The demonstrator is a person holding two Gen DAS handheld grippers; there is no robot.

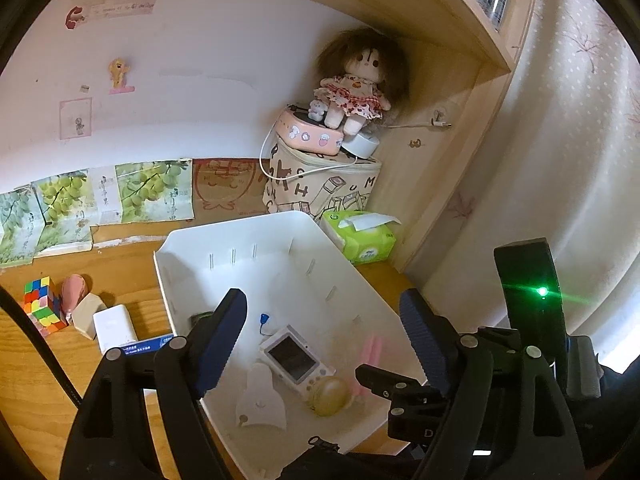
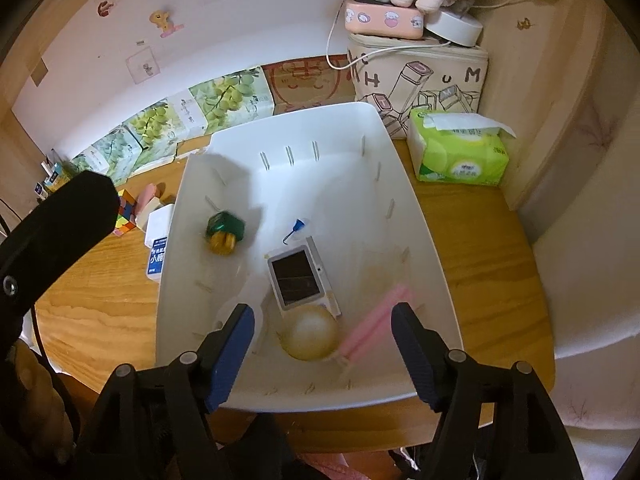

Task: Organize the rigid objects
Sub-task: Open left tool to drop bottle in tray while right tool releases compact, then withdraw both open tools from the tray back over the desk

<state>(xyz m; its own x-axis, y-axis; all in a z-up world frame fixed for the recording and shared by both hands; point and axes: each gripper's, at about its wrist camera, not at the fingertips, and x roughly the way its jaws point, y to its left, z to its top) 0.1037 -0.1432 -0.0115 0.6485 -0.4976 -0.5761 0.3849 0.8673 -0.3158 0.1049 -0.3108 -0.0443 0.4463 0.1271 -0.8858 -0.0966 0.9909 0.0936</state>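
- White bin (image 2: 404,184): rigid plastic, slotted walls, on wooden desk (image 2: 492,240); lies under and ahead of both sets of jaws.
- In bin: small white device w/ dark screen (image 2: 298,276), ahead of right gripper (image 2: 322,344), about centred btwn its jaws; prob. light, stiff, screen scratchable, so take by long edges.
- Tan round piece (image 2: 310,332): just ahead of right jaws, touching device's near end; smooth and domed, likely slippery, so grip across widest part.
- Pink sticks (image 2: 376,322): near right jaw's inner side; thin, light.
- Green/yellow item (image 2: 224,230): blurred, far left of right jaws, inside bin.
- White flat bell-shaped piece (image 1: 260,400): btwn left gripper (image 1: 324,328) jaws, nearer the left jaw.
- Both grippers: jaws apart, nothing held.
- Still outside bin, left of left jaws: puzzle cube (image 1: 42,306), beige block (image 1: 88,314), white box (image 1: 114,328); hard, boxy, easy flat-side grips.
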